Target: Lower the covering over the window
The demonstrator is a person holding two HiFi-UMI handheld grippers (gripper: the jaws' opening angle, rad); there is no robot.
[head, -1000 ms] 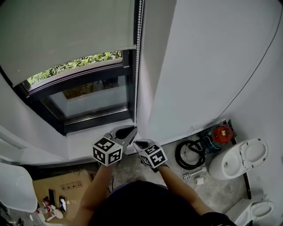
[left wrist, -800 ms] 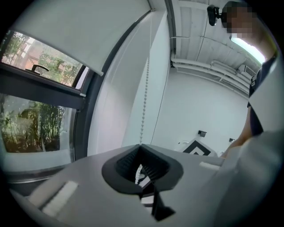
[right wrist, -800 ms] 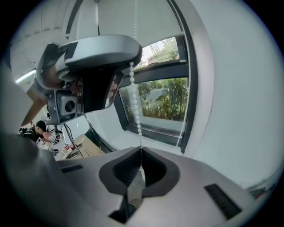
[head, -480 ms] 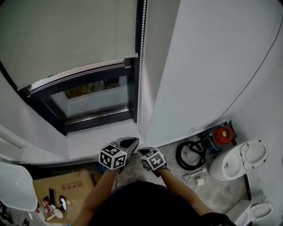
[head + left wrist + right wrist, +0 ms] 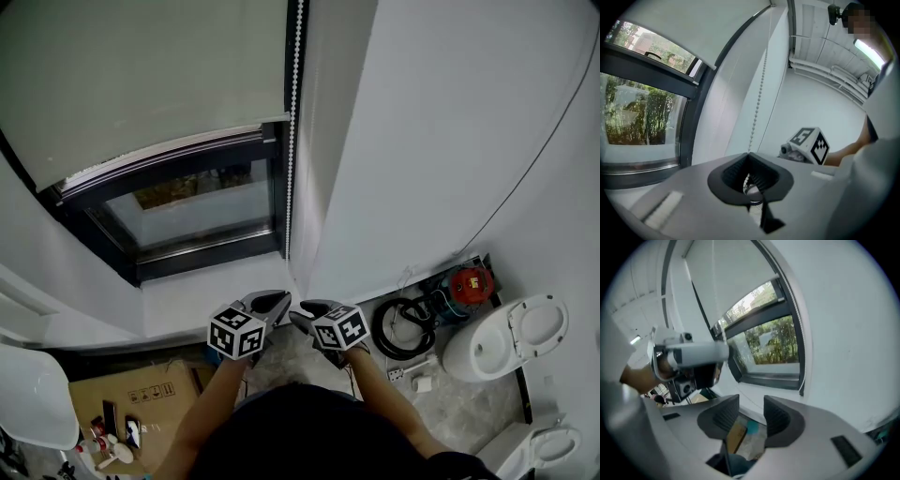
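The pale, matte blind (image 5: 141, 84) covers most of the window (image 5: 187, 211), its bottom bar above a strip of bare glass (dark-framed). The left gripper (image 5: 275, 303) is clamped on the white bead chain (image 5: 292, 141) beside the frame. The right gripper (image 5: 302, 315) has just been opening, with nothing between its jaws.

Left gripper (image 5: 270, 302) pinches its jaws tight on the bead cord (image 5: 758, 108); just beside it on its right, the right gripper (image 5: 302, 313) has just been opening its jaws, nothing between them
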